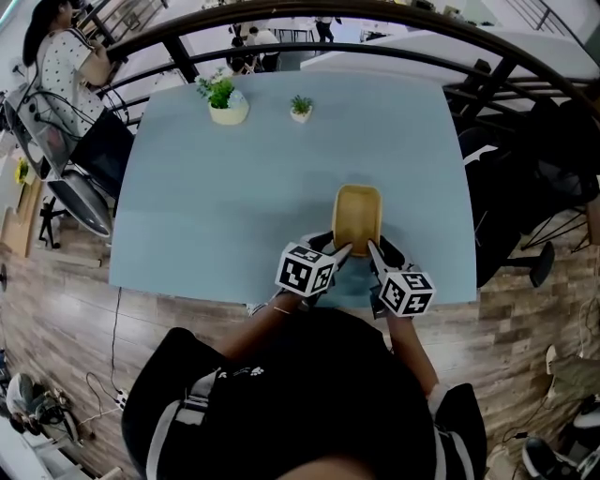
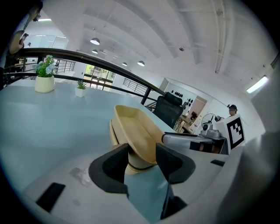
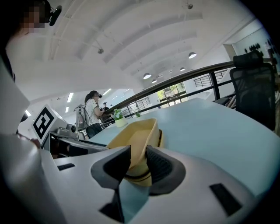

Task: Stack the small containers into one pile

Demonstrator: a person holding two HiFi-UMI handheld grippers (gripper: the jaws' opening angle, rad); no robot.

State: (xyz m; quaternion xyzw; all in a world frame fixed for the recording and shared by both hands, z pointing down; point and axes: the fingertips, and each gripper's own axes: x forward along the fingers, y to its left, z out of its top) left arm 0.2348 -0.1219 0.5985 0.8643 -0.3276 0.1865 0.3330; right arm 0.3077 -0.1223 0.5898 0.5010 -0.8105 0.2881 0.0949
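A pile of nested yellow oblong containers (image 1: 357, 217) sits on the light blue table (image 1: 234, 206) near its front edge. The top container (image 2: 139, 131) is tilted inside the ones below it. My left gripper (image 1: 339, 253) is at the pile's near end, shut on that end, with one jaw outside the pile and the other over the top container's inside (image 2: 142, 162). My right gripper (image 1: 373, 251) is shut on the top container's near rim (image 3: 138, 162), and the thin wall is pinched between its pads.
Two small potted plants (image 1: 225, 99) (image 1: 301, 108) stand at the table's far side. A dark curved railing (image 1: 375, 19) runs behind the table. A person (image 1: 66, 56) sits at the far left, and a black chair (image 1: 525, 178) stands to the right.
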